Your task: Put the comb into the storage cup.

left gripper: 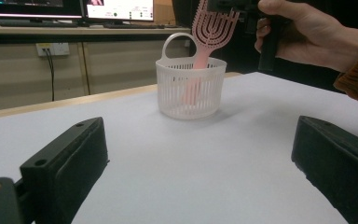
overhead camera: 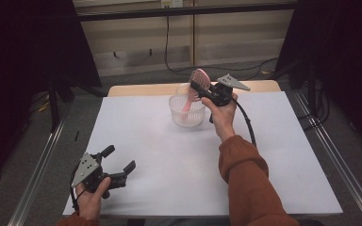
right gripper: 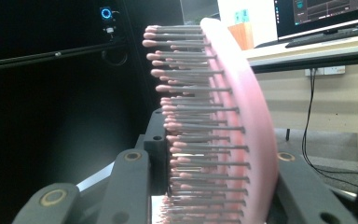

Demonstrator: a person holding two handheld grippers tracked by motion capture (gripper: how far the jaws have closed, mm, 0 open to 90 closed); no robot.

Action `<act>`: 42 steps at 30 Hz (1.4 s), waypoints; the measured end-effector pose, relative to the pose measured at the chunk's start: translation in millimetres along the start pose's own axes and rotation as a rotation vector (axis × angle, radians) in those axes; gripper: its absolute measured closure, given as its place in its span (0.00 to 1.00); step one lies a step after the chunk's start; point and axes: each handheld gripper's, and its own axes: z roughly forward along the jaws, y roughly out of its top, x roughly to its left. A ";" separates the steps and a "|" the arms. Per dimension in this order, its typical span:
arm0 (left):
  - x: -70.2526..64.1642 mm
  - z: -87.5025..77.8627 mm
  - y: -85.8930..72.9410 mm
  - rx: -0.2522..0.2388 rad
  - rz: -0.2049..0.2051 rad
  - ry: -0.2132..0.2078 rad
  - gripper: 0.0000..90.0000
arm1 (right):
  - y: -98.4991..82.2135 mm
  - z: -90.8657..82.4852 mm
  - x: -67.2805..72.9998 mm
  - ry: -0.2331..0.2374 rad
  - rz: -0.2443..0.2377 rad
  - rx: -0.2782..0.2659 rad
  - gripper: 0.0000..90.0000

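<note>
A pink hairbrush point(overhead camera: 199, 81) hangs upright with its handle down inside a white slotted basket point(overhead camera: 186, 111) at the table's far middle. My right gripper point(overhead camera: 200, 87) is shut on the brush head, just above the basket rim. In the right gripper view the brush point(right gripper: 242, 130) stands between the jaws, bristles toward the left jaw. The left gripper view shows the basket point(left gripper: 191, 87) ahead and the brush point(left gripper: 210, 29) rising out of it. My left gripper point(overhead camera: 120, 159) rests open near the table's front left corner, nothing between its jaws point(left gripper: 200, 163).
A white sheet point(overhead camera: 169, 155) covers the table; bare wood shows at its far edge point(overhead camera: 141, 88). The basket has a loop handle point(left gripper: 177, 43) at the back. Metal rails point(overhead camera: 37, 165) run along both sides. Monitors point(left gripper: 116, 8) stand on a desk beyond.
</note>
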 end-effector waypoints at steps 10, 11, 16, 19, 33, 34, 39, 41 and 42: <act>0.0 0.0 -0.1 0.001 0.003 -0.001 0.04 | -11.6 2.3 -6.2 -0.016 0.015 0.031 0.72; 0.0 0.0 -0.2 0.002 0.004 -0.002 0.04 | -12.0 2.3 -6.3 -0.014 0.015 0.029 0.72; -0.4 -0.1 -0.2 0.005 0.008 -0.003 0.04 | -11.6 0.7 -9.6 -0.025 0.018 0.041 0.71; -0.4 0.6 -0.3 0.006 0.009 -0.008 0.04 | -11.9 -1.0 -12.4 -0.036 0.019 0.043 0.71; -0.3 0.1 0.0 0.008 0.026 -0.010 0.04 | -12.7 -3.8 -19.5 -0.087 -0.010 0.054 0.68; -0.4 0.2 0.0 0.009 0.028 -0.010 0.04 | -12.8 -4.0 -20.0 -0.089 -0.008 0.058 0.68; -1.6 0.6 -0.2 0.010 0.036 -0.008 0.04 | -15.4 -4.9 -22.6 -0.101 0.001 0.084 0.65; -1.3 0.6 -0.4 0.014 0.034 -0.011 0.04 | -16.6 -4.6 -22.7 -0.096 0.005 0.080 0.65; -1.3 0.4 -0.4 0.012 0.036 -0.008 0.04 | -16.9 -4.4 -22.5 -0.097 0.007 0.082 0.65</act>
